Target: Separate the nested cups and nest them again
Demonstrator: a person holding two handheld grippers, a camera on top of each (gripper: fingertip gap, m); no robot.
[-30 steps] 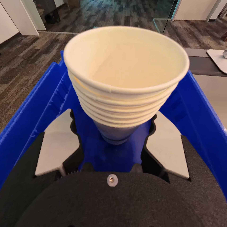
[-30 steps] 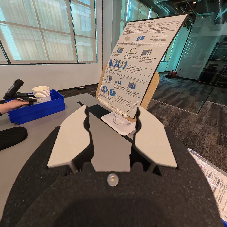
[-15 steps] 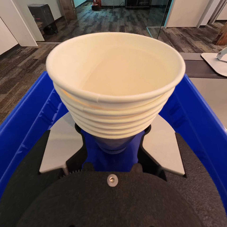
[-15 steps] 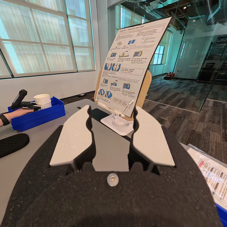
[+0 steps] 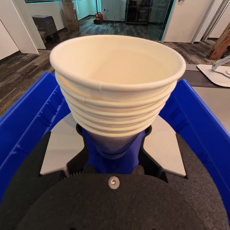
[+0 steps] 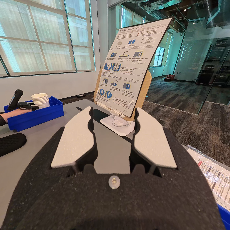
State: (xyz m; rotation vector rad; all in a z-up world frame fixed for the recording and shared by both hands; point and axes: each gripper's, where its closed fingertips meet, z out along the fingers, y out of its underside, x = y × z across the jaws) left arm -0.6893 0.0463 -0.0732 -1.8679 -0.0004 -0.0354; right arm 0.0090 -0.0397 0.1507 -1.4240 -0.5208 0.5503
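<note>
Left gripper (image 5: 112, 140): we see its jaws spread wide to either side of the lowest cup, with blue showing in the gaps, so they are not clamped on it.
Right gripper (image 6: 113, 125): we see it held above the grey worktop (image 6: 112, 155), jaws apart and empty.
Stack of cups (image 5: 115, 92): we count about six white paper cups nested upright, standing on the floor of the blue bin (image 5: 31, 119), their rims well above its walls.
Far view of the stack: from the right wrist view we see the cups (image 6: 40, 101) in that bin (image 6: 34, 119) at the worktop's left side, the left gripper (image 6: 31, 105) reaching in at their base, a person's hand (image 6: 13, 113) on its handle.
Instruction sheet (image 6: 130, 69): propped on a wooden stand with a white base, across the worktop from the right gripper.
Black pad (image 6: 11, 143): lying on the worktop near the bin.
</note>
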